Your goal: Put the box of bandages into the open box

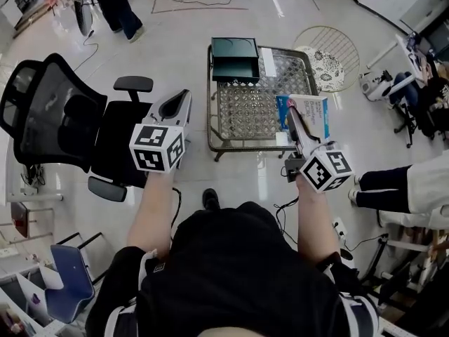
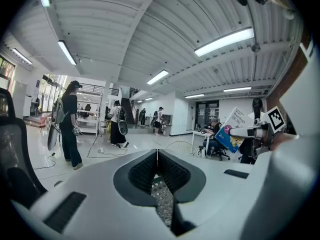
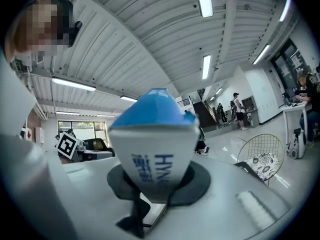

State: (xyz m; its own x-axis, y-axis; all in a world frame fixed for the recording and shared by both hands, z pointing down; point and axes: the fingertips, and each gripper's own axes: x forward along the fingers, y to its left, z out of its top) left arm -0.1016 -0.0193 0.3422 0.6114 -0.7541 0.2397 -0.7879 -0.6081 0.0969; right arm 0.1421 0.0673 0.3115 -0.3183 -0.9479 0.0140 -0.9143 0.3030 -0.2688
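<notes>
The box of bandages (image 1: 310, 115), white and blue, is held upright in my right gripper (image 1: 290, 112) over the right edge of the glass table (image 1: 211, 121). In the right gripper view the box (image 3: 152, 144) fills the middle, with the jaws of the right gripper (image 3: 159, 186) pressed on its lower end. The open box (image 1: 235, 58), dark green with its lid up, sits at the table's far end. My left gripper (image 1: 184, 98) hovers left of the table, shut and empty (image 2: 157, 153). The bandage box (image 2: 231, 132) shows at the right of the left gripper view.
A black office chair (image 1: 59, 118) stands close on the left. A round wire stool with a patterned cushion (image 1: 326, 62) is beyond the table's right corner. Seated people are at the right edge (image 1: 414, 181). Someone stands at the top left (image 1: 116, 5). Cables lie on the floor.
</notes>
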